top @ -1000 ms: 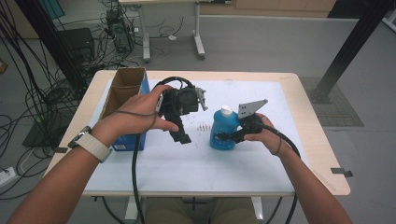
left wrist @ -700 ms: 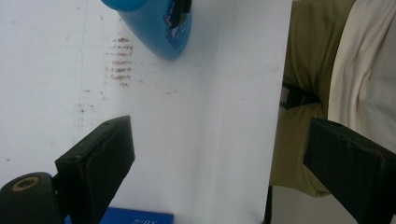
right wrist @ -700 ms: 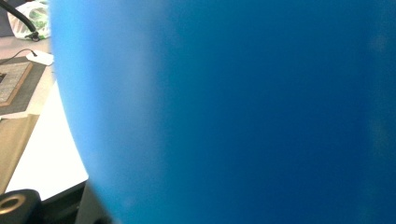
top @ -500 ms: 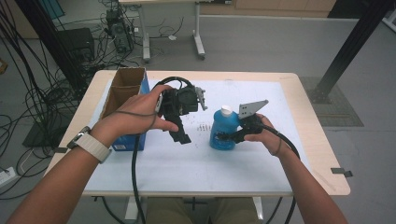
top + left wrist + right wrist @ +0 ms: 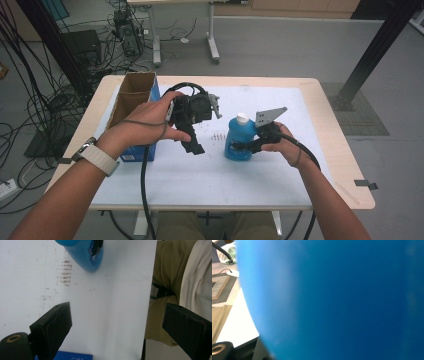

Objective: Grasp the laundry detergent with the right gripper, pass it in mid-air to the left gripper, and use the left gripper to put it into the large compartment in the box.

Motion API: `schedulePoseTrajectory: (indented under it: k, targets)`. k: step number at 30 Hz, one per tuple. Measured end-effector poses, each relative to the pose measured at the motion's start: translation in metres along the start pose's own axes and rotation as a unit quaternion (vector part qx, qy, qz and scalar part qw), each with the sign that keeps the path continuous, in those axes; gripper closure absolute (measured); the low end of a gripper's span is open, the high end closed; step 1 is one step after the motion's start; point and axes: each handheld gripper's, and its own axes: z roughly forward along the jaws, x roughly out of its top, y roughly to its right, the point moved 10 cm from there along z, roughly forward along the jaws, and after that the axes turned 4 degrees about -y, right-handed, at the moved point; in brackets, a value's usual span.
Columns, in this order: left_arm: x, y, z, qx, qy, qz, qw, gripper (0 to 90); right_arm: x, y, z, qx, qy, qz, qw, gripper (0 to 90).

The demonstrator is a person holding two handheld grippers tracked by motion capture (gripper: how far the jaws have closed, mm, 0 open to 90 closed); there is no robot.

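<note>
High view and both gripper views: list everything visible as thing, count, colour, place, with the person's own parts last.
bottle: one, blue with white cap, upright at table centre
cardboard box: one, brown with blue side, open, table's left end
table: one, white mat on a wood top
second table: one, grey legs, behind
cables: many, black, floor at left
left gripper: one, black, open, raised left of the bottle
right gripper: one, black, fingers shut on the bottle
forearms: two, from the bottom edge; watch on the left wrist

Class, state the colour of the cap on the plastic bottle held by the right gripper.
White cap on the blue plastic bottle; clearest in the high view.
</note>
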Motion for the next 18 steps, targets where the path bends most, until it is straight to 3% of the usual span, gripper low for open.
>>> schedulePoseTrajectory:
  k: [18]
  targets:
    - [0.0000,-0.0015,-0.0001,0.000,0.002,-0.001,1.0000,9.4,0.0002,0.0001,0.0001,0.001,-0.006,-0.001,1.0000,43.2]
